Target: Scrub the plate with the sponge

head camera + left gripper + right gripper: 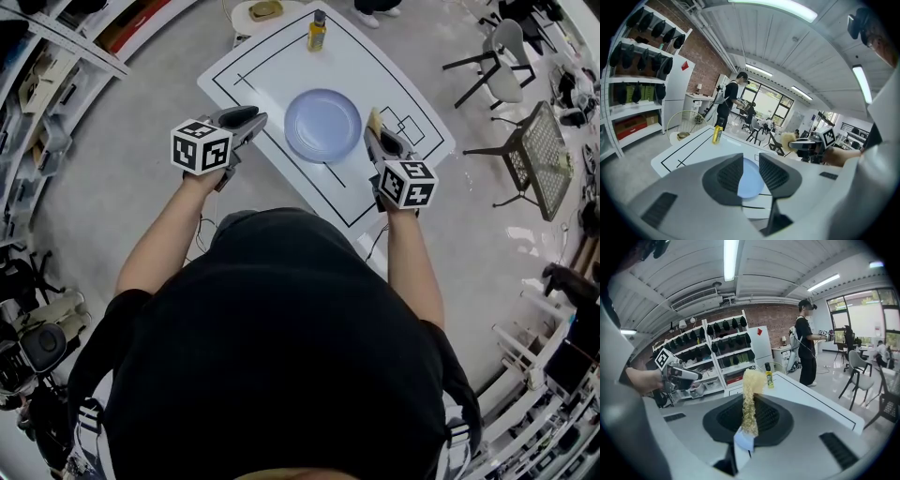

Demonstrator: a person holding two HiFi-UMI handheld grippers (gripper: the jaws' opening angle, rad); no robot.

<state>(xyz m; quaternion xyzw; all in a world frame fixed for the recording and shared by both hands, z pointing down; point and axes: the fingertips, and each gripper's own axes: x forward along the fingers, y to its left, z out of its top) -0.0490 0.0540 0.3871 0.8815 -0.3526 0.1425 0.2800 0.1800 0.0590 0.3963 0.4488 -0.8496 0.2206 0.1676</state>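
A pale blue plate (322, 124) lies in the middle of the white table (272, 66), and it shows between the jaws as the plate (749, 180) in the left gripper view. My right gripper (375, 130) hovers just right of the plate, shut on a yellow sponge (374, 120); the sponge (750, 397) stands upright between its jaws. My left gripper (253, 120) hangs to the left of the plate, its jaws parted by a narrow gap with nothing between them. Neither gripper touches the plate.
A yellow bottle (318, 32) stands at the table's far end, seen too as the bottle (716, 134) and the bottle (768, 379). Black lines mark the tabletop. Chairs (502, 66) and a mesh table (544, 150) stand right; shelving (47, 84) lines the left. A person (806, 341) stands beyond the table.
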